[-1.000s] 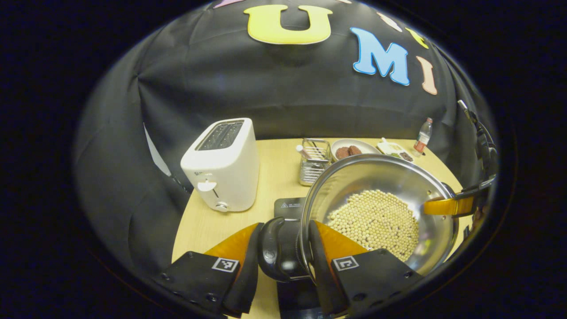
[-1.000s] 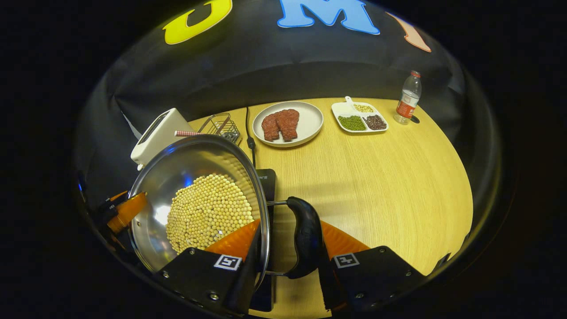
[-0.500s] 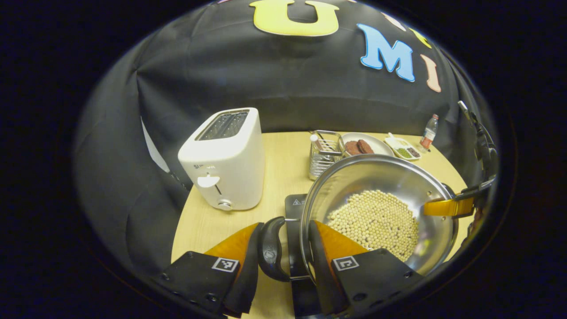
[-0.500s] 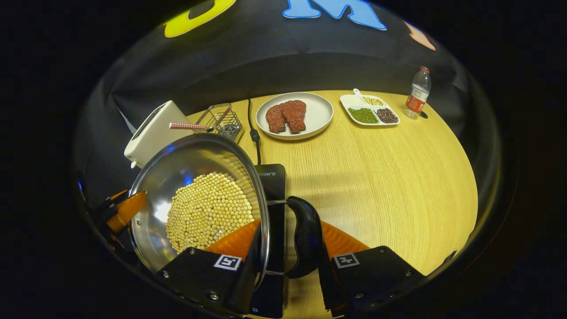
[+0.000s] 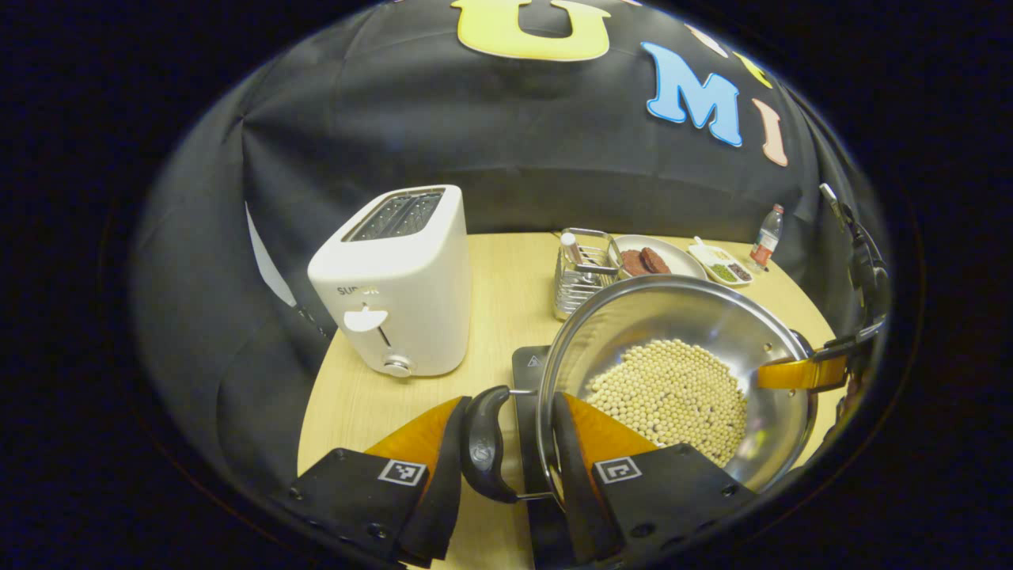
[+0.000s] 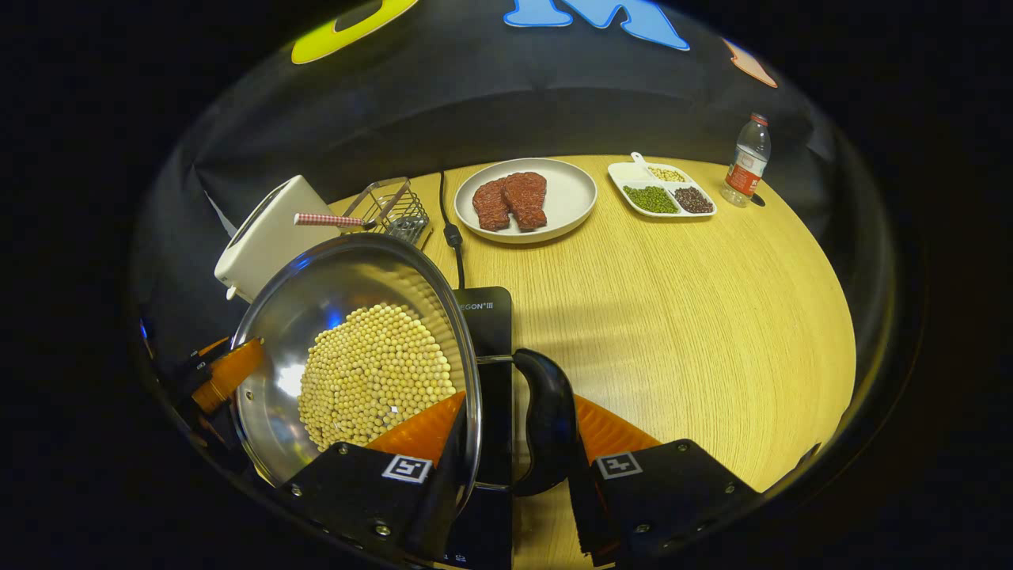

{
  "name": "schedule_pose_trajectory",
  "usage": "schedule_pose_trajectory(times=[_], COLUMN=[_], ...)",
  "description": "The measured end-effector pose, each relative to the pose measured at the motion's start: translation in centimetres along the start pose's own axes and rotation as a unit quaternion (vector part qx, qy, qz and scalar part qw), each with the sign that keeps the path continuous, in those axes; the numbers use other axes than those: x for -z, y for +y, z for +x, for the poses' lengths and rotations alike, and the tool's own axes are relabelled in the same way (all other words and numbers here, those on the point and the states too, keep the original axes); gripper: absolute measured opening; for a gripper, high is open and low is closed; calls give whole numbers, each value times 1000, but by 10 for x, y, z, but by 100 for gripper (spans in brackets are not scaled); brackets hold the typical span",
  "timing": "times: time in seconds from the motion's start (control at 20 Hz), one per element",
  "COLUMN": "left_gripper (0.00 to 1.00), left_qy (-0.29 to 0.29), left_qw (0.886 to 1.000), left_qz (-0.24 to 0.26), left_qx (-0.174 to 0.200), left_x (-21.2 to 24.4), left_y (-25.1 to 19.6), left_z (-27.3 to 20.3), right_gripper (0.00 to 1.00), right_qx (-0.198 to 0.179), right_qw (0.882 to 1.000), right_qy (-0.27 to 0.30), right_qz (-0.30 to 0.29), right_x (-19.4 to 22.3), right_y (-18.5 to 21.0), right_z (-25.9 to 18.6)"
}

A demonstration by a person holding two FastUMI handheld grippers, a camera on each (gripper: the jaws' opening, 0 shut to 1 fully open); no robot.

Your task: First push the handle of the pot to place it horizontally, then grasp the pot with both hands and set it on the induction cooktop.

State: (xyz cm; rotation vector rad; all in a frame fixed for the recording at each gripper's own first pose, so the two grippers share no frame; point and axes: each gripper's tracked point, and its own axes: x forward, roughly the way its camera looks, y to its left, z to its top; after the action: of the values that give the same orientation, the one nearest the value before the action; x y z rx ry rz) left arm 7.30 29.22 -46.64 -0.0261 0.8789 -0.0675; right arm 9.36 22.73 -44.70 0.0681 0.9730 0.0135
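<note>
Above cooktop (image 6: 487,317): both grippers' fingers (image 5: 443,451) clamp pot (image 5: 696,332) handles (image 5: 484,445).

Lighting: warm, overhead; table (image 6: 673,301) brightly lit, booth wall dim. Glare is seen on the pot (image 6: 316,293) interior. Soft shadows are cast beside the toaster (image 5: 396,285). Edges are strongly bowed by fisheye distortion; focus is sharp centrally.

I see a shiny silver pot (image 5: 712,324) full of pale yellow beans (image 5: 673,392). The toaster (image 5: 392,285) is white, and my table (image 6: 673,301) is light yellow wood. The straw (image 6: 324,219) has red and white checks.
</note>
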Motion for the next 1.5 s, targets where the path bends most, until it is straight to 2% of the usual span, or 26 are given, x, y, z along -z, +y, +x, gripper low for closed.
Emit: schedule_pose_trajectory(times=[0.2, 0.25, 0.3, 0.35, 0.45, 0.55, 0.6, 0.65, 0.7, 0.75, 0.8, 0.9, 0.95, 1.0, 1.15, 1.3, 1.35, 1.45, 1.5], left_gripper=[64, 62, 65, 63, 70, 67, 78, 89, 94, 96, 96, 99, 94, 99, 94, 99, 94, 96, 94], left_qy=[-9, -11, -12, -14, -18, -32, -37, -42, -46, -54, -63, -82, -93, -106, -153, -195, -207, -240, -255], left_qw=[1000, 1000, 1000, 1000, 1000, 999, 999, 998, 998, 997, 996, 993, 991, 989, 983, 977, 974, 968, 964], left_qz=[3, 3, 4, 4, 0, -14, -24, -34, -43, -50, -56, -70, -76, -80, -80, -66, -63, -51, -43], left_qx=[1, 1, 1, 0, -7, -8, -8, -13, -20, -28, -36, -49, -53, -57, -57, -63, -61, -58, -58], left_x=[-3, -4, -3, -3, -4, -12, -14, -16, -17, -22, -25, -36, -43, -53, -89, -122, -133, -155, -167], left_y=[2, 2, 2, 2, 4, 5, 5, 7, 9, 12, 13, 13, 10, 6, -10, -48, -66, -107, -125], left_z=[2, 1, 1, 1, 0, -6, -10, -14, -16, -22, -26, -39, -48, -59, -92, -135, -147, -176, -193], right_gripper=[60, 60, 61, 60, 60, 63, 64, 70, 74, 83, 87, 87, 90, 93, 97, 96, 97, 96, 96], right_qx=[-1, -2, -2, -3, -8, -3, 7, 10, 9, 8, 4, -6, -13, -14, -19, -19, -23, -26, -25], right_qw=[1000, 1000, 1000, 1000, 1000, 1000, 999, 998, 997, 995, 993, 988, 986, 983, 973, 958, 954, 943, 935], right_qy=[-8, -10, -14, -16, -20, -30, -44, -58, -73, -89, -106, -140, -155, -172, -221, -280, -294, -327, -348], right_qz=[3, 5, 5, 4, 6, -5, -19, -30, -39, -46, -51, -58, -60, -62, -64, -62, -62, -60, -61], right_x=[-1, -2, -3, -4, -4, -8, -12, -18, -25, -31, -39, -54, -60, -68, -92, -119, -125, -138, -146], right_y=[1, 0, 0, 0, 0, -2, -7, -8, -8, -9, -11, -15, -16, -21, -32, -53, -58, -74, -86], right_z=[0, 1, 1, 2, 1, -4, -7, -13, -19, -27, -36, -54, -64, -74, -111, -160, -178, -215, -236])
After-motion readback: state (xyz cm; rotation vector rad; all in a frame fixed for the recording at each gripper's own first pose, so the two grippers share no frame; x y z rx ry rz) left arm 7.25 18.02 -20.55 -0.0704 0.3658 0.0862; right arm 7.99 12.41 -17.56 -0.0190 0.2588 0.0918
